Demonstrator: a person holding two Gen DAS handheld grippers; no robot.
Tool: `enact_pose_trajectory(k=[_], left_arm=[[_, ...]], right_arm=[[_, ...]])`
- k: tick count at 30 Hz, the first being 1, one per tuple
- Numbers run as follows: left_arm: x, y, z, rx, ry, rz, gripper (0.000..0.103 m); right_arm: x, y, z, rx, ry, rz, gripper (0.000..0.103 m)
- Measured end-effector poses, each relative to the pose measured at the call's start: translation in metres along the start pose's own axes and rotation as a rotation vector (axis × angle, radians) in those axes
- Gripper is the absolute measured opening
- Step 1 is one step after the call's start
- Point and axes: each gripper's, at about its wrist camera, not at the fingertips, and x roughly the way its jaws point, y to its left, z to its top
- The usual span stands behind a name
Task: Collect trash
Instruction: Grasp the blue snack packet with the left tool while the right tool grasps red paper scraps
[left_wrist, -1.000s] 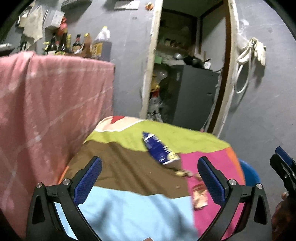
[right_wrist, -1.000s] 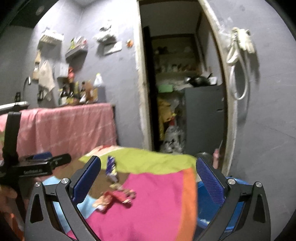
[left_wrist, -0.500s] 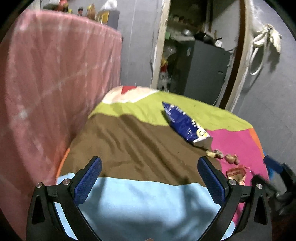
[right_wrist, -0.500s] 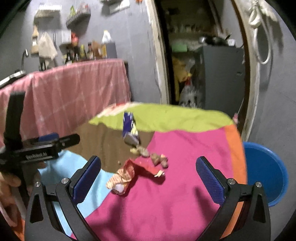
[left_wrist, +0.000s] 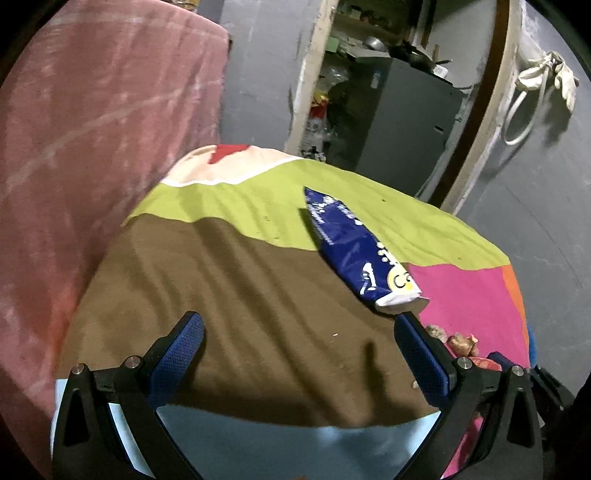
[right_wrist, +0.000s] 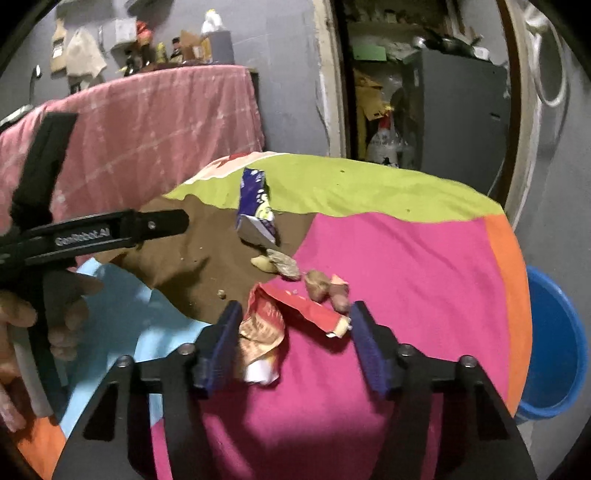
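Trash lies scattered on a tabletop (right_wrist: 424, 280) draped in a patchwork cloth of green, brown, pink, pale blue and orange. The right tool (right_wrist: 293, 345) has just been closing its jaws around a crumpled red wrapper (right_wrist: 280, 321) on the pink patch near the tabletop's front edge; the left pad touches the wrapper, the right pad stands just beside its torn end, so it is not yet pinched. Just beyond the wrapper sit brown food scraps (right_wrist: 317, 288), and farther toward the back edge a blue snack bag (left_wrist: 354, 254) spans green and brown. The left tool (left_wrist: 299, 354) hovers spread wide over the brown patch, nothing between its pads. A blue bucket (right_wrist: 554, 347) stands beside the tabletop's right edge.
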Motion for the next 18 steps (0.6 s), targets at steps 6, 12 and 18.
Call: enact_pose_trajectory(k=[6,12,18], left_arm=[[0.015,-0.013,0.011,0.007,0.010,-0.057,0.101],[0.041,-0.022,0.030,-0.022,0.027,-0.086,0.100],[0.063,-0.023,0.042,-0.084,0.063,-0.089,0.091]], right_arm=[[-0.020,-0.022,-0.007,0.057,-0.076,0.016,0.030],[-0.025,-0.031,0.001,0.026,-0.126,-0.005,0.030],[-0.011,-0.047,0.015,0.022,-0.136,-0.008,0.029]])
